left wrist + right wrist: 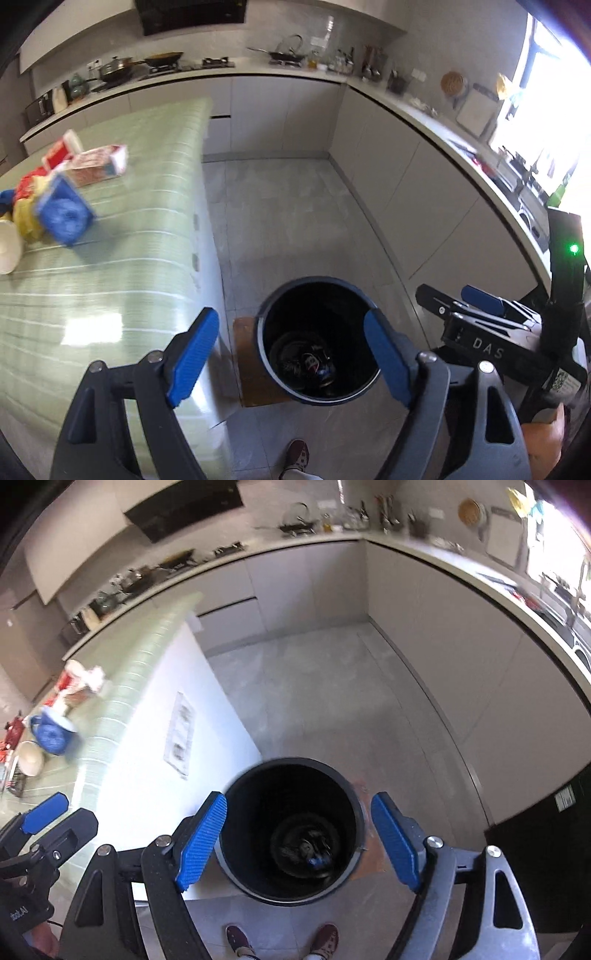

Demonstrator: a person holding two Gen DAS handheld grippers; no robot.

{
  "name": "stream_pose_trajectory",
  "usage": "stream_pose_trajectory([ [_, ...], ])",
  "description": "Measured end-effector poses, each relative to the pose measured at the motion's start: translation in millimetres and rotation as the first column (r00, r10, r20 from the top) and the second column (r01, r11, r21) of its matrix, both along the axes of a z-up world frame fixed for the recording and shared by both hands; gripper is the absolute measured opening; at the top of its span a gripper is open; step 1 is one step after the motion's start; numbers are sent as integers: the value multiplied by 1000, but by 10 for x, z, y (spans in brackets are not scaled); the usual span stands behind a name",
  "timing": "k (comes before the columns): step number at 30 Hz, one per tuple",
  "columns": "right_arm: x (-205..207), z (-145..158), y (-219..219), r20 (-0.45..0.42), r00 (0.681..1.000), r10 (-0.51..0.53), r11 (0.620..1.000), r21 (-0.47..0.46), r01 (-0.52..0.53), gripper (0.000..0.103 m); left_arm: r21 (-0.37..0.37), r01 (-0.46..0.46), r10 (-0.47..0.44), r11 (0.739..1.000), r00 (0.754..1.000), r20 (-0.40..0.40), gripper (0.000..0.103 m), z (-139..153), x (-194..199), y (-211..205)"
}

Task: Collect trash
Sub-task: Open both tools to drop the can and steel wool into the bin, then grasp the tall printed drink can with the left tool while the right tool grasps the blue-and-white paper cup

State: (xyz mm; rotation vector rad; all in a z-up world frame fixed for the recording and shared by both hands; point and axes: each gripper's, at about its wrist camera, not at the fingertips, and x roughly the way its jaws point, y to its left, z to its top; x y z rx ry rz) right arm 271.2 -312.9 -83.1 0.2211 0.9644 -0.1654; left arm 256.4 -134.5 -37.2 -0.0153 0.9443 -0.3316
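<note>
Both tongs, left tongs (291,360) and right tongs (299,843), released and empty over the bin (319,341); remaining trash (62,195) lies far-left on my counter (122,280), left tongs nearer.

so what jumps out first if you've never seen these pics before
The dark round bin on the floor beside the counter, seen from above, with some trash already at its bottom. Both the left gripper and the right gripper hover over it, open and empty. On the green striped countertop to the left lies a bright pile of packaging.
</note>
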Motion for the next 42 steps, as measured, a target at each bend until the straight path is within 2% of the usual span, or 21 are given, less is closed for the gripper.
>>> stream_pose_trajectory([
  [5, 19, 231, 479, 68, 996, 51, 997, 49, -54, 82, -32, -64, 64, 997, 998, 3, 83, 97, -2, 602],
  [9, 90, 321, 1047, 103, 989, 110, 990, 72, -117, 82, -14, -126, 125, 992, 992, -26, 85, 95, 18, 1163],
  [13, 178, 357, 1700, 124, 977, 174, 983, 45, -180, 82, 65, -188, 187, 980, 982, 30, 102, 131, 19, 1626],
  [16, 247, 374, 2157, 151, 966, 211, 974, 55, -222, 82, 92, -253, 248, 963, 967, 55, 103, 141, 28, 2011],
  [20, 329, 337, 2675, 158, 956, 249, 960, 92, -265, 83, 118, -280, 282, 953, 959, 1, 103, 69, 127, 2460],
  [24, 422, 296, 3127, 141, 947, 288, 949, 87, -302, 83, 88, -323, 319, 942, 946, 55, 103, 74, 63, 2935],
  [26, 458, 291, 3292, 132, 941, 311, 942, 85, -324, 83, 62, -343, 341, 937, 939, 35, 103, 42, 75, 3177],
  [29, 532, 300, 3459, 125, 930, 346, 930, 84, -357, 83, 86, -345, 348, 934, 937, -20, 103, -2, 145, 3373],
  [33, 619, 365, 3647, 142, 908, 395, 914, 41, -404, 83, 98, -400, 403, 911, 915, -20, 103, -41, 140, 3627],
  [36, 708, 390, 3819, 150, 882, 446, 893, -8, -450, 83, 121, -470, 474, 874, 881, -3, 103, -22, 153, 3860],
  [39, 817, 383, 3923, 169, 857, 487, 868, 19, -497, 83, 138, -517, 519, 845, 854, 28, 103, 44, 228, 4057],
  [42, 865, 356, 3924, 175, 850, 497, 863, -1, -505, 83, 130, -544, 545, 829, 838, 29, 103, 67, 329, 4179],
])
